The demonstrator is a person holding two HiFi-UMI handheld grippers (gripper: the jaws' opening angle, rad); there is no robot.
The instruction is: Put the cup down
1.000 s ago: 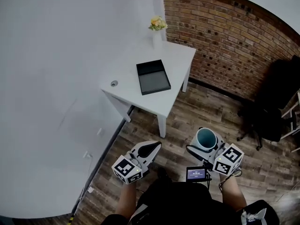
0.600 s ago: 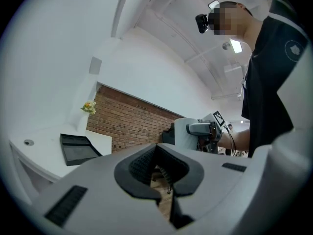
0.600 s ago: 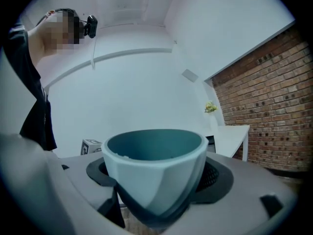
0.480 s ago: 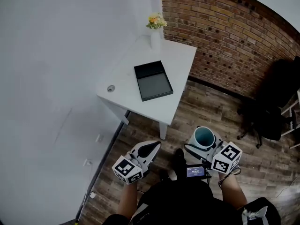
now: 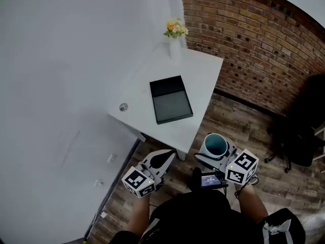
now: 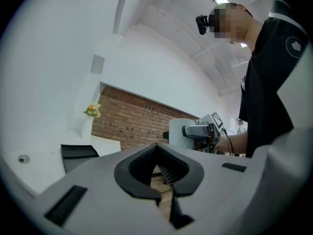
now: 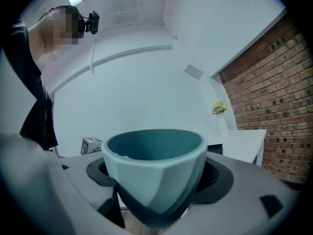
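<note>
The cup's (image 7: 154,160) base is hidden behind the right claw (image 7: 155,187), lower middle of the right gripper view. In the head view, a dark chair (image 5: 302,133) is cut off at the right edge. Left of centre, a small round thing (image 5: 123,107) on the tabletop (image 5: 203,80) is too small to identify.

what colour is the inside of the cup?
Teal. The cup shows it best in the right gripper view.
</note>
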